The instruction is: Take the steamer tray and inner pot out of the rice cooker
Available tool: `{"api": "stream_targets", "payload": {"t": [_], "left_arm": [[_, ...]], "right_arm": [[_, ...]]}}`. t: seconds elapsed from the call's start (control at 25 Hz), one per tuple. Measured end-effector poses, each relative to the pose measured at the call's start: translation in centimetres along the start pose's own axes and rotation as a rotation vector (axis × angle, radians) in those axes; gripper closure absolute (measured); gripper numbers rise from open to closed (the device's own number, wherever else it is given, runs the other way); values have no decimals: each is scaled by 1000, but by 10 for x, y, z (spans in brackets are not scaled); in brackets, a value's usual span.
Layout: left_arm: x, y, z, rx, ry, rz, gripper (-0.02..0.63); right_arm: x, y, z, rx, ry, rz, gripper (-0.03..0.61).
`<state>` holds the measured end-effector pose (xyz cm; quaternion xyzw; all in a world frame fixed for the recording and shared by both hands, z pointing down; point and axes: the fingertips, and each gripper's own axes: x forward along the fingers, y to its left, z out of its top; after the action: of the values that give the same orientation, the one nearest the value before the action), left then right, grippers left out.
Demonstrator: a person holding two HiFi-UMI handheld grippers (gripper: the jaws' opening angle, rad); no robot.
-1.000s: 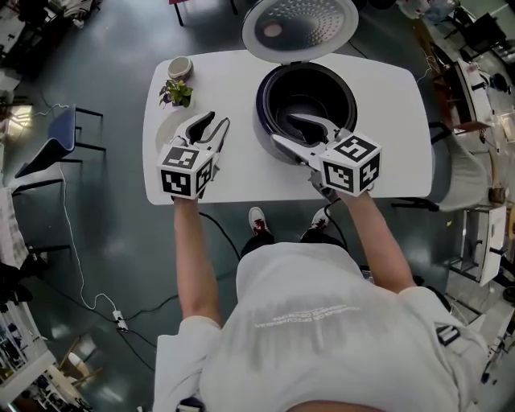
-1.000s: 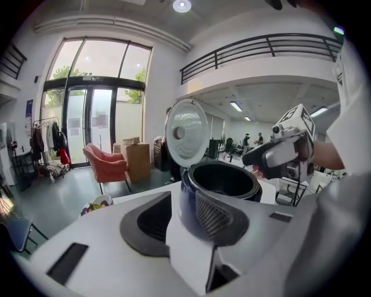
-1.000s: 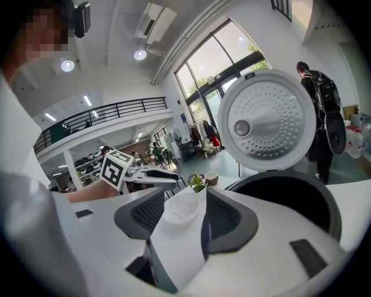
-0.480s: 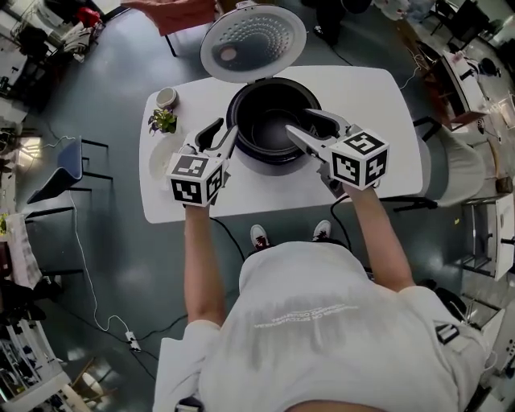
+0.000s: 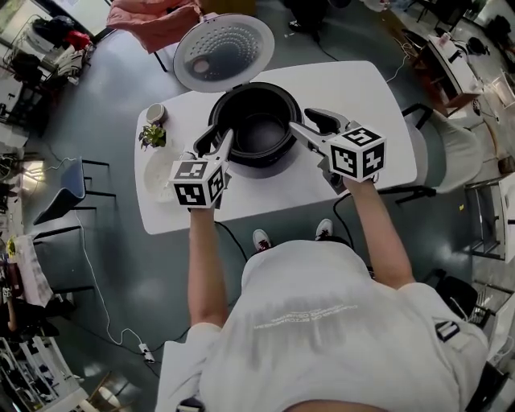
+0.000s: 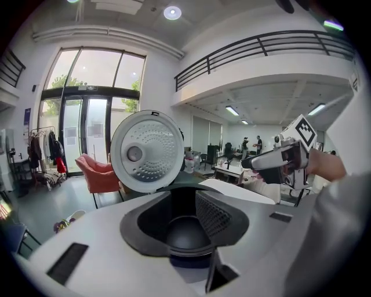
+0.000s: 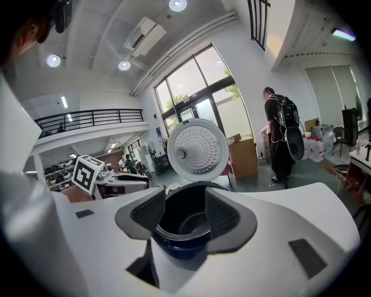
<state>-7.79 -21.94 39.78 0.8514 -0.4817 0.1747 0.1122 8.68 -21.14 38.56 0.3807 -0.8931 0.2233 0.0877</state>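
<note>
Pot [image 5: 259,135] sits in the cooker [image 5: 233,157] on the table [image 5: 362,88], lid [image 5: 224,52] up for access. Left gripper [image 5: 219,137] and right gripper [image 5: 303,121] flank the rim, likely for a two-sided lift. Left jaws are half apart and empty. Right jaws are wide and have just been closing a little, with nothing between the pads.

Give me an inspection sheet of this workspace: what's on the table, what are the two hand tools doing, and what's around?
Surface: white table.
Job's things: rice cooker, lid swung open; dark inner pot inside; steamer tray cannot be made out.
Clutter: potted plant, cup and white dish at the table's left end.
Grippers: left gripper jaws apart, holding nothing, beside the cooker's left rim; right gripper jaws apart, just closing slightly, gripping nothing, beside its right rim.
Cables: white cable on the floor, running to a power strip.
Surroundings: chair, pink armchair.
</note>
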Motion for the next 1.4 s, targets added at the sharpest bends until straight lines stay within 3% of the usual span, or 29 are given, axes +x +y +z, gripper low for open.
{"api": "stream_targets", "payload": {"t": [0.64, 1.4], "left_arm": [[20, 21, -52, -52, 123, 56, 420], [62, 55, -72, -73, 205, 74, 373]], "right_arm": [[22, -27, -43, 85, 123, -33, 353], [66, -57, -45, 124, 133, -69, 347]]}}
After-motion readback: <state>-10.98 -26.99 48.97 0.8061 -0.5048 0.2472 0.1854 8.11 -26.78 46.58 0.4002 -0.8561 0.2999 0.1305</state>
